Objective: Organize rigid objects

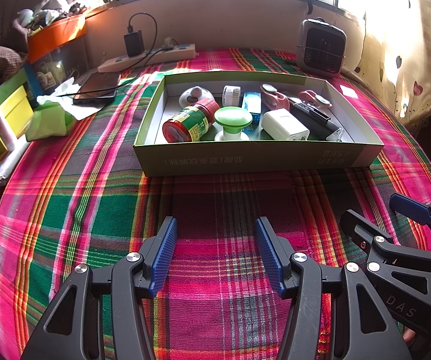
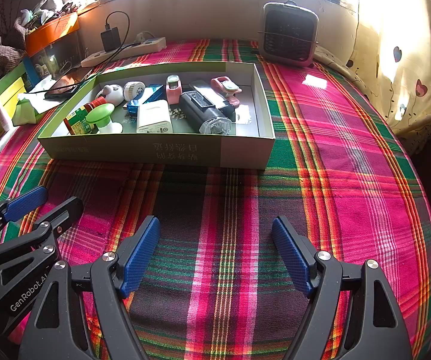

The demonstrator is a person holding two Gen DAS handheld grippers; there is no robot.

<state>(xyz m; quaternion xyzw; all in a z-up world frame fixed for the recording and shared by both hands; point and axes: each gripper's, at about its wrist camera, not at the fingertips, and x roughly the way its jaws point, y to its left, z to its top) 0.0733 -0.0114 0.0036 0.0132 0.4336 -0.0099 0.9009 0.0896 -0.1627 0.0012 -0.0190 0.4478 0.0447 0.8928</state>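
Presently, in the left wrist view, the left gripper (image 1: 215, 252) is seen with its blue pads spread apart and nothing held between them, above bare plaid cloth (image 1: 74, 216). Straight ahead of it, beyond a strip of cloth, lies the green cardboard box (image 1: 257, 159), its long axis running across the line of the fingers. Inside the box, counted from its left end, one red-lidded jar (image 1: 190, 121) on its side, one green mushroom-shaped knob (image 1: 233, 120), one white charger (image 1: 284, 126) and one black torch (image 1: 317, 117) are made out near the front wall; one white round gadget (image 1: 196, 94), one small white roll (image 1: 231, 94), one blue carton (image 1: 251, 105) and two pink clip-like pieces (image 1: 275, 97) are placed toward the back wall. In the right wrist view, the right gripper (image 2: 215, 255) is likewise shown parted and empty, and the box is found ahead and to its left, so that only the box's right end, which is bare of items, is faced directly. The left gripper is therefore judged better lined up with the jar and knob, the right with the torch. No loose item is seen on the cloth in front of the box, so the sorting is judged largely done, unless rearranging within the box is intended.
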